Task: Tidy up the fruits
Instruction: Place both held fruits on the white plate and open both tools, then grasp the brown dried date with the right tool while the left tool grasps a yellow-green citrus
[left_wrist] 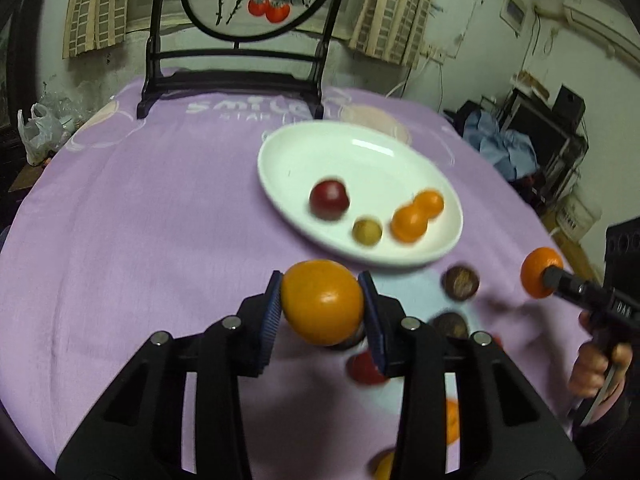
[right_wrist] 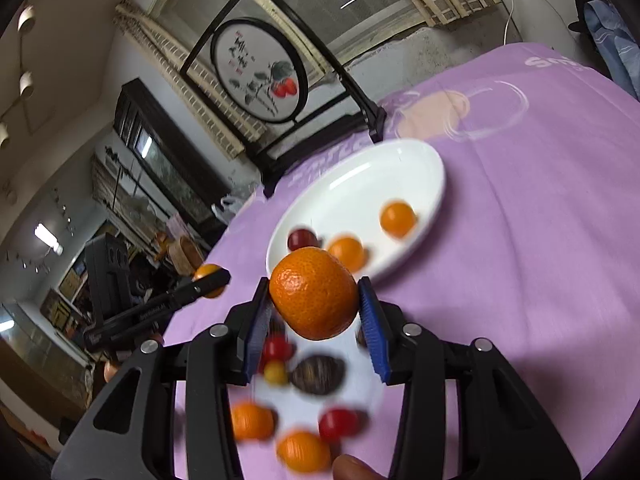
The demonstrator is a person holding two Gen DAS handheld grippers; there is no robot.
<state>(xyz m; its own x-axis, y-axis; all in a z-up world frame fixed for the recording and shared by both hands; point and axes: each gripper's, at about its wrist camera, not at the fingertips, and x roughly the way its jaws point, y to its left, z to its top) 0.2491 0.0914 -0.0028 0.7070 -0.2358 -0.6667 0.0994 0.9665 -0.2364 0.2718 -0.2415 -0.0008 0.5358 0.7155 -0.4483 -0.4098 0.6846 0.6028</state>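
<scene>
My left gripper (left_wrist: pixel 321 280) is shut on a smooth orange fruit (left_wrist: pixel 322 302), held above the purple cloth just short of the white oval plate (left_wrist: pixel 360 156). The plate holds a dark red plum (left_wrist: pixel 329 200), a small yellow-green fruit (left_wrist: pixel 367 232) and two small oranges (left_wrist: pixel 408 222). My right gripper (right_wrist: pixel 314 284) is shut on a dimpled mandarin (right_wrist: pixel 314 298), also raised near the plate's (right_wrist: pixel 400 168) front rim. In the left wrist view the right gripper (left_wrist: pixel 550 276) shows at the right edge with its mandarin (left_wrist: pixel 538 272). Loose fruit (right_wrist: pixel 318 374) lies below both grippers.
Red, orange, yellow and dark brown fruits (left_wrist: pixel 460 282) lie scattered on the purple tablecloth (left_wrist: pixel 140 220) in front of the plate. A round painted screen on a black stand (left_wrist: pixel 240 0) stands at the table's far edge. A person's hand (left_wrist: pixel 596 364) grips the right handle.
</scene>
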